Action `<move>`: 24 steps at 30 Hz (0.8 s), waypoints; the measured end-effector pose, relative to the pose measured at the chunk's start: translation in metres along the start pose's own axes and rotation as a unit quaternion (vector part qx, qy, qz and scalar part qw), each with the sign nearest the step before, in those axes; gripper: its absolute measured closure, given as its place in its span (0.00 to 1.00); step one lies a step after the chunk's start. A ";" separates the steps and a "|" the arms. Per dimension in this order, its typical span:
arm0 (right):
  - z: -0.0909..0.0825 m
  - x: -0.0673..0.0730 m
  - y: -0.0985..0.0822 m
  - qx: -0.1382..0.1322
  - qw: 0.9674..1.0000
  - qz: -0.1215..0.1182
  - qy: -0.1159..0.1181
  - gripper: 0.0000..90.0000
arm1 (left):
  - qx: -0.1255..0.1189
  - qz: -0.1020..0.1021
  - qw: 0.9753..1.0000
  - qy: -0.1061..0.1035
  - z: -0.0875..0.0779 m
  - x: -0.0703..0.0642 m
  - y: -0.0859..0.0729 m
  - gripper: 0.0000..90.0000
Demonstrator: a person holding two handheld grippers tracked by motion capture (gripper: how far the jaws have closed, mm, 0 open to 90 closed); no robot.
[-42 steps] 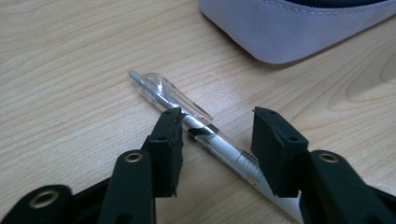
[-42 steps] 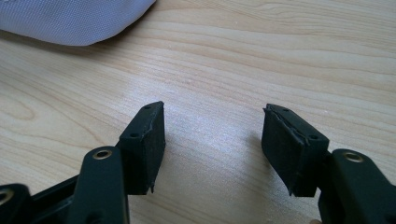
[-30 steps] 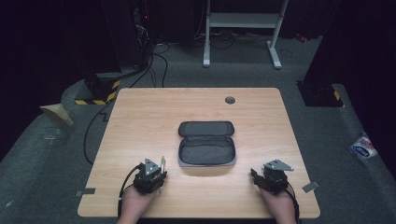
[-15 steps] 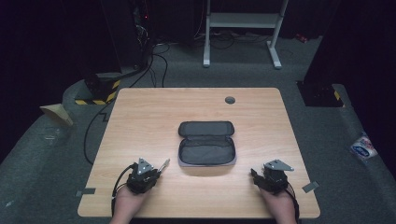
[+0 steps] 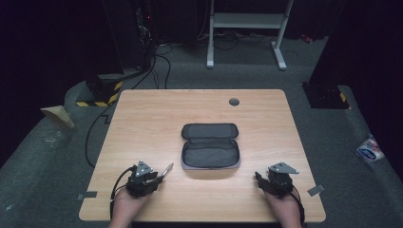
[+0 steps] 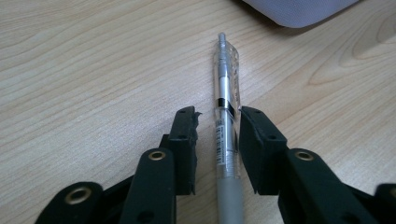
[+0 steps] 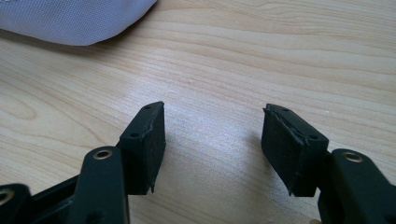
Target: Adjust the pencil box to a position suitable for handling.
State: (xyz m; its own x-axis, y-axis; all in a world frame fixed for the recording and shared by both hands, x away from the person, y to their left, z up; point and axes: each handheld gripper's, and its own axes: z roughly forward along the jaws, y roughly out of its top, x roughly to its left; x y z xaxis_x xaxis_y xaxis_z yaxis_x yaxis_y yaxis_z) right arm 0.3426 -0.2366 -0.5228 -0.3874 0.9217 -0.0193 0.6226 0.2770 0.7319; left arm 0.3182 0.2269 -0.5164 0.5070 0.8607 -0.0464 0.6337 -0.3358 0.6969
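Left gripper view: left tool loosely straddles a light, stiff, slippery pen; pinch mid-barrel. Right tool gapes, holding nothing.

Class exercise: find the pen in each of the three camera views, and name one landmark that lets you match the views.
High view: pen lower left, at the left gripper.
Left gripper view: pen centre, between the jaws.
Right gripper view: not in it.
Shared landmark: grey pouch.
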 end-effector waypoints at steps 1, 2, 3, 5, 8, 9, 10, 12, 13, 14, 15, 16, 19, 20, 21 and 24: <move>0.000 0.000 0.000 0.000 1.000 0.000 0.000 0.44 | -0.001 0.000 1.000 0.003 0.000 -0.001 0.000 0.73; 0.000 0.000 0.000 0.000 1.000 0.000 0.000 0.44 | -0.001 0.003 1.000 0.004 0.000 -0.001 0.000 0.73; 0.000 0.000 0.000 0.000 1.000 0.000 0.000 0.44 | 0.000 0.007 1.000 0.006 0.000 0.000 0.000 0.74; 0.000 0.000 0.000 0.000 1.000 0.000 0.000 0.44 | 0.000 0.002 1.000 0.001 0.000 0.000 0.000 0.76; 0.000 0.000 0.000 0.000 1.000 0.000 0.000 0.44 | -0.002 0.000 1.000 -0.006 0.000 0.001 0.000 0.81; 0.000 0.000 0.000 0.000 1.000 0.000 0.000 0.44 | -0.001 0.000 1.000 -0.008 0.000 0.001 -0.001 0.83; 0.000 0.000 0.000 0.000 1.000 0.000 0.000 0.44 | -0.002 0.003 1.000 -0.009 0.000 0.002 -0.001 0.85; 0.000 0.000 0.000 0.000 1.000 0.000 0.000 0.44 | -0.002 0.005 1.000 -0.010 0.000 0.002 -0.001 0.87; 0.000 0.000 0.000 0.000 1.000 0.000 0.000 0.44 | -0.002 0.006 1.000 -0.010 -0.001 0.001 -0.001 0.87; 0.000 0.000 0.000 0.000 1.000 0.000 0.000 0.44 | -0.002 0.008 1.000 -0.008 -0.001 0.001 -0.001 0.87; 0.000 0.000 0.000 0.000 1.000 0.000 0.000 0.44 | -0.004 0.006 1.000 -0.009 0.000 0.001 -0.002 0.87; 0.000 0.000 0.000 0.000 1.000 0.000 0.000 0.44 | -0.003 0.006 1.000 -0.008 -0.001 0.001 -0.001 0.87; 0.000 0.000 0.000 0.000 1.000 0.000 0.000 0.44 | -0.006 -0.001 1.000 -0.013 -0.001 0.002 -0.001 0.88; 0.000 0.000 0.000 0.000 1.000 0.000 0.000 0.44 | -0.007 0.000 1.000 -0.013 -0.001 0.002 -0.001 0.88; 0.000 0.000 0.000 0.000 1.000 0.000 0.000 0.44 | -0.010 0.001 1.000 -0.011 -0.002 0.002 -0.001 0.88; 0.000 0.000 0.000 0.000 1.000 0.000 0.000 0.44 | -0.020 0.001 1.000 -0.010 -0.004 0.001 0.000 0.88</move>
State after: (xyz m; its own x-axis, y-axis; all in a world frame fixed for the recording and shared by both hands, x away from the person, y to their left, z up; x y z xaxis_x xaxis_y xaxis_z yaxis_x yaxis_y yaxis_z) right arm 0.3426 -0.2366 -0.5228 -0.3874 0.9217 -0.0195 0.6224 0.2771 0.7320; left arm 0.3164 0.2298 -0.5132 0.5199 0.8522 -0.0595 0.6087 -0.3207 0.7257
